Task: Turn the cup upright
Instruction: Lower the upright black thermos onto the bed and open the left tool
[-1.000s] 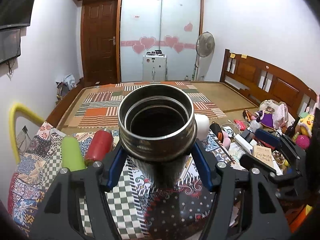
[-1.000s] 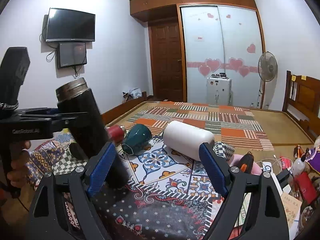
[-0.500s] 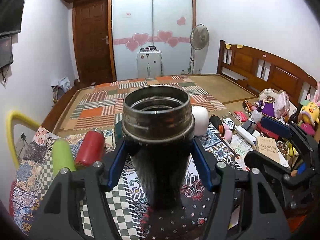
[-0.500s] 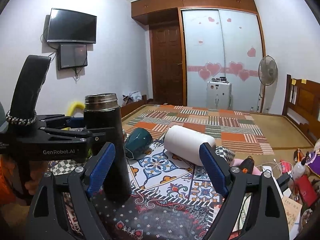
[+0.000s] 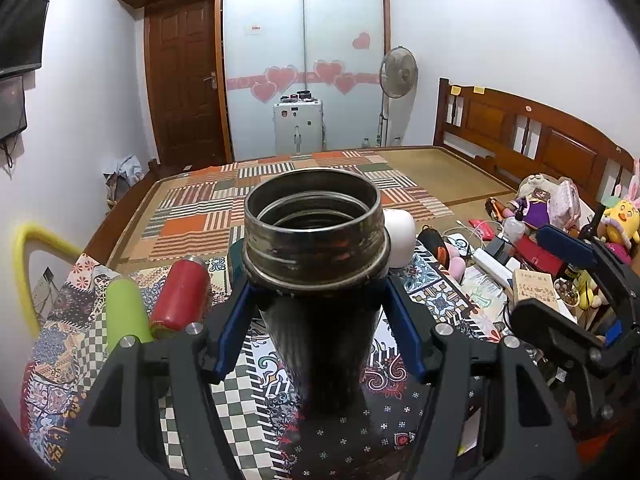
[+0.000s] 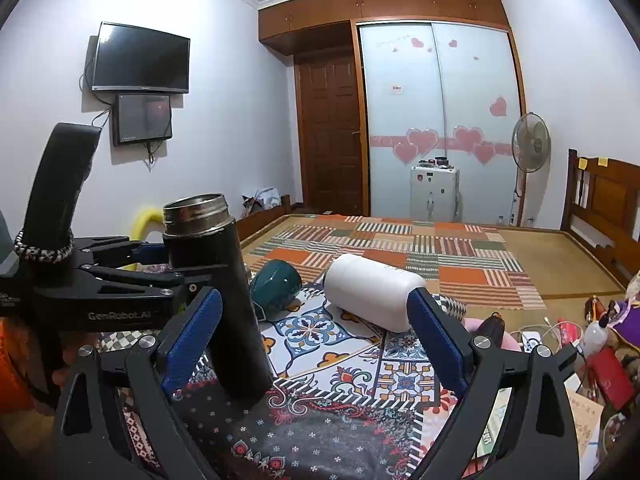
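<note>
The left gripper [image 5: 318,316] is clamping the dark, ribbed cylindrical cup [image 5: 320,300], steel mouth facing up, long axis near vertical on the patterned cloth [image 6: 340,364]. The right gripper [image 6: 316,340] is hanging wide open, holding nothing.

Room lit evenly, indoor light from above, source not in view. Both views sharp at centre; strong fisheye bend at edges, walls and door [image 6: 332,136] curve, black vignette in corners. Soft shadow under the cup [image 6: 224,292] on the patterned cloth [image 6: 320,360]. Dull glare on cup's metal rim. TV [image 6: 140,58] screen dark w/ faint reflection. Gripper frames nearest the lens slightly soft.
</note>
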`<state>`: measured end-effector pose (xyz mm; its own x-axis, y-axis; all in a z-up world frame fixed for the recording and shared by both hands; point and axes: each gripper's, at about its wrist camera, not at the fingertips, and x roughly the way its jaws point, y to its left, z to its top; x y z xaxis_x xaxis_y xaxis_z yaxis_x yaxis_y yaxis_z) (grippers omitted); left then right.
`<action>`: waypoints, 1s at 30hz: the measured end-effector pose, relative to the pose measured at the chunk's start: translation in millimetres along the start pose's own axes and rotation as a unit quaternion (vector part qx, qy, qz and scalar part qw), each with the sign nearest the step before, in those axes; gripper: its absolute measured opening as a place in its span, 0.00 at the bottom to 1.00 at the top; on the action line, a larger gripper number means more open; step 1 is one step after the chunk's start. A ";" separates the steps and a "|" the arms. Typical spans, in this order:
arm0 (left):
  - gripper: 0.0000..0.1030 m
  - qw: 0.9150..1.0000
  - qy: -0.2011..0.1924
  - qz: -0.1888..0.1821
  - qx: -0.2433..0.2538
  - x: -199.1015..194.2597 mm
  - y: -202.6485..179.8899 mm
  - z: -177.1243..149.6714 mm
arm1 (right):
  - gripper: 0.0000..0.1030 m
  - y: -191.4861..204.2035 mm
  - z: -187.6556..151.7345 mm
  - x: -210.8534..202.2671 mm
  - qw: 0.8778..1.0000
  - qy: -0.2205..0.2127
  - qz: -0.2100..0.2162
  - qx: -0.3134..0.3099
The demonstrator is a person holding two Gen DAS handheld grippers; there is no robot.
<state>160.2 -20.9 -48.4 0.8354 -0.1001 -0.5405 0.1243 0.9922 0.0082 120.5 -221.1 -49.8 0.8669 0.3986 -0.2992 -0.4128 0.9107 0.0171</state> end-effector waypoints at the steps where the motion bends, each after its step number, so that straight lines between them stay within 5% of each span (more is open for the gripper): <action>1: 0.62 1.000 -0.001 0.000 -0.001 -0.3 0.3 -1.3 | 0.93 0.2 0.0 -0.9 1.000 -0.001 0.000 0.000; 11: 0.69 1.000 0.002 0.001 -0.008 -10.0 6.5 -10.5 | 0.94 7.5 1.1 -8.3 1.000 -0.007 -0.003 -0.009; 30: 0.71 0.987 -0.150 0.042 -0.026 -159.1 11.0 -28.6 | 0.98 48.0 27.6 -85.4 0.997 -0.081 -0.019 0.004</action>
<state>13.4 8.1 13.6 0.9634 -0.0271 -0.2667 0.0265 0.9996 -0.0057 34.4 -208.5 2.9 0.9161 0.3751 -0.1419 -0.3768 0.9262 0.0160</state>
